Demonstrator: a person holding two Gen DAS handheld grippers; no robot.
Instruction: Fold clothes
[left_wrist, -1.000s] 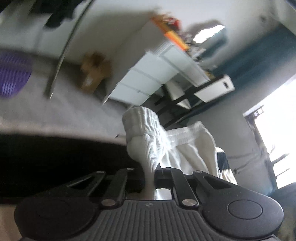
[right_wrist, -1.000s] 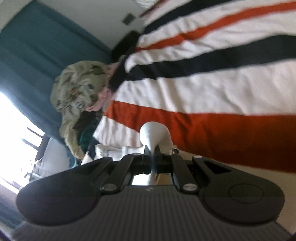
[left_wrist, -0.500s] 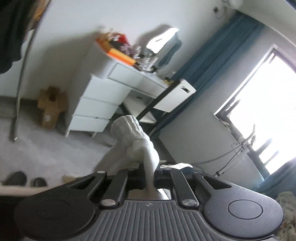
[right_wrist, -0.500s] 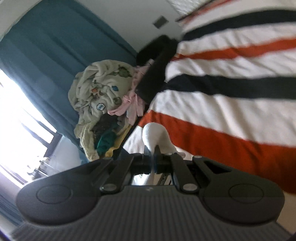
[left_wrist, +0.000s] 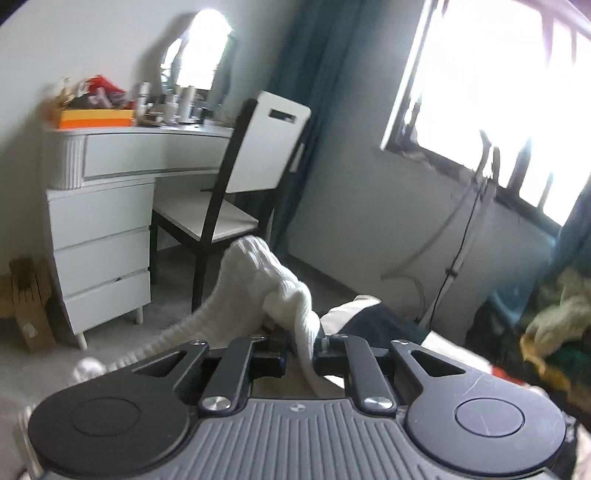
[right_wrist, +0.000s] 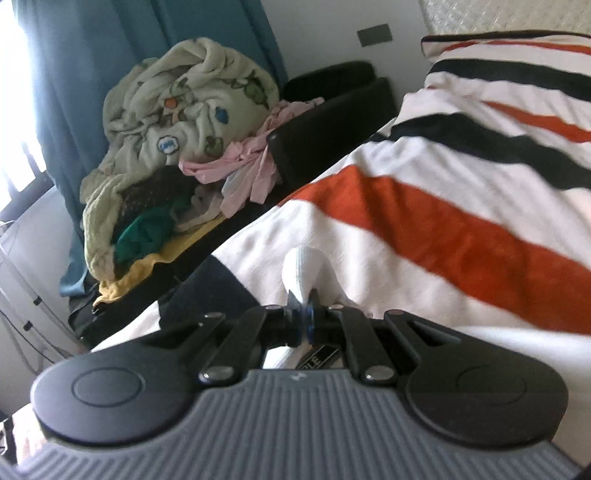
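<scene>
A white ribbed knit garment (left_wrist: 266, 295) is bunched in front of my left gripper (left_wrist: 301, 356), which is shut on it; its ribbed edge trails down to the left. In the right wrist view a white fold of the same garment (right_wrist: 306, 267) sticks up from my right gripper (right_wrist: 303, 322), which is shut on it just above the striped bedspread (right_wrist: 461, 229). The rest of the garment is hidden below both grippers.
A pile of unfolded clothes (right_wrist: 177, 147) lies on a black bench (right_wrist: 332, 122) left of the bed. In the left wrist view a white dressing table (left_wrist: 107, 192), a chair (left_wrist: 236, 184), a window (left_wrist: 498, 74) and grey carpet (left_wrist: 177, 317) show.
Both views have rotated toward level. The left view has swung from the floor and drawers toward the window; the right one now looks flatter across the bed. Both grippers have stayed shut on the garment.
</scene>
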